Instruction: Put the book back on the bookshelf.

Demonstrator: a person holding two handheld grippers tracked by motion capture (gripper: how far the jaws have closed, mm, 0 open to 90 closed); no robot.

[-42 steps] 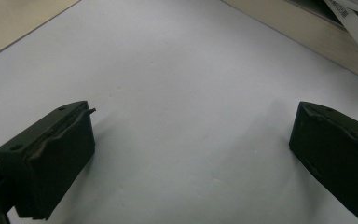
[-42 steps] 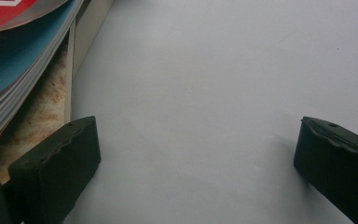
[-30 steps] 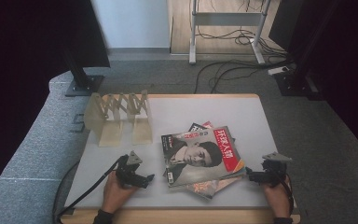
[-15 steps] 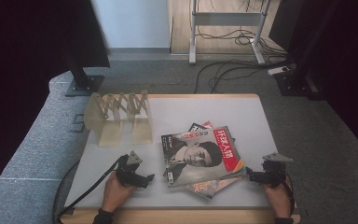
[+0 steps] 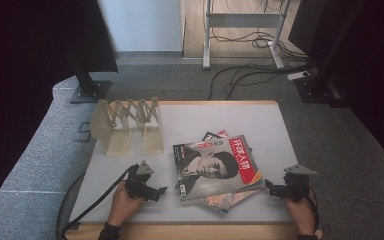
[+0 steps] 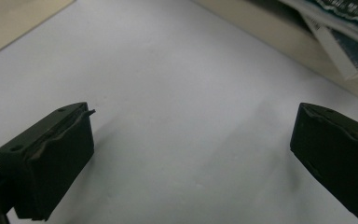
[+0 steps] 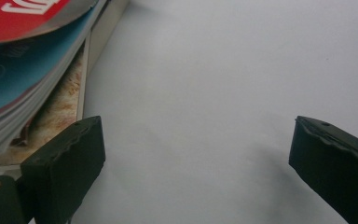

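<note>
Beside the magazines (image 5: 215, 167), the wooden rack (image 5: 127, 122) holds nothing.

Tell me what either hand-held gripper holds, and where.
Nothing: left hand-held gripper and right hand-held gripper are open, beside the stack of glossy magazines.

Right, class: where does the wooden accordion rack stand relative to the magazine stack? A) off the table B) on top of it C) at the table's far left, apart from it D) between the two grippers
C: the wooden accordion rack stands far left, clear of the magazine stack.
</note>
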